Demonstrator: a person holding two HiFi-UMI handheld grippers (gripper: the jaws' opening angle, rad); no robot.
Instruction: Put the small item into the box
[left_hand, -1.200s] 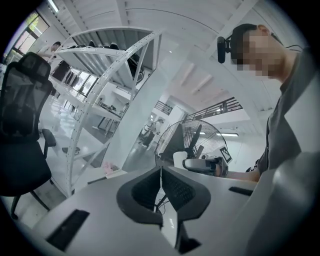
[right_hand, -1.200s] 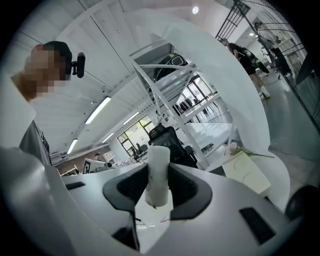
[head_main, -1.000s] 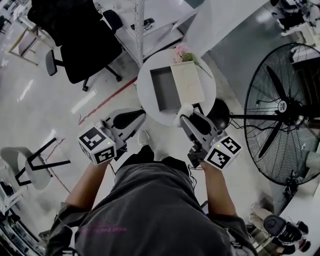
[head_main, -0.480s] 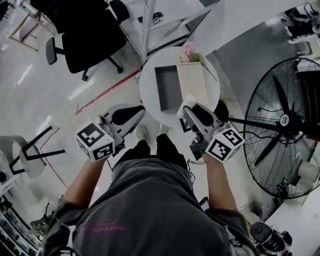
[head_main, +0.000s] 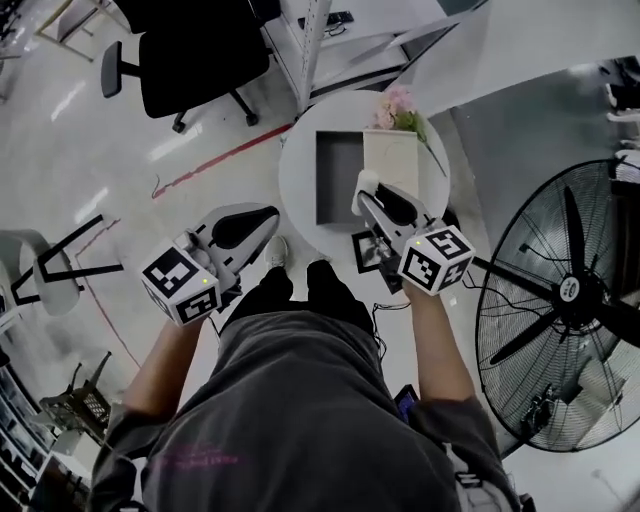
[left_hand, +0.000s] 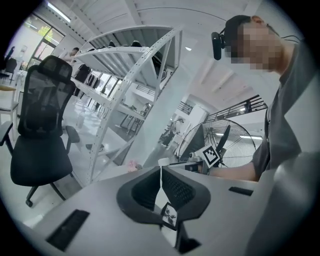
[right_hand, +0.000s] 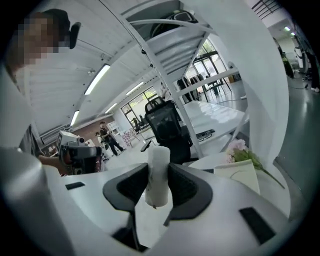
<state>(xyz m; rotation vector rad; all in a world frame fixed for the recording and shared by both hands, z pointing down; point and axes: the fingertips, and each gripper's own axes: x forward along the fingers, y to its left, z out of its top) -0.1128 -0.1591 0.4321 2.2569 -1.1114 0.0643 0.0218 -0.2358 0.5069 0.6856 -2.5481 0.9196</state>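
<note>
On a round white table (head_main: 300, 160) lies an open dark box (head_main: 340, 180), its white lid (head_main: 392, 162) flat beside it on the right. My right gripper (head_main: 366, 196) hovers over the table's near edge, just right of the box's front corner. It is shut on the small item (head_main: 368, 180), a white cylinder. In the right gripper view the cylinder (right_hand: 159, 172) stands upright between the black pads (right_hand: 187, 187), with the lid (right_hand: 240, 172) ahead to the right. My left gripper (head_main: 266, 214) hangs left of the table over the floor, shut and empty (left_hand: 161, 176).
Pink flowers (head_main: 397, 103) lie at the table's far edge. A black office chair (head_main: 195, 55) and a white shelf rack (head_main: 325, 30) stand beyond the table. A large floor fan (head_main: 570, 300) is at the right, a stool (head_main: 45, 270) at the left.
The right gripper has carried the white cylinder forward from the table's edge to beside the box. The table sits nearer in the head view. The left gripper stayed at my side.
</note>
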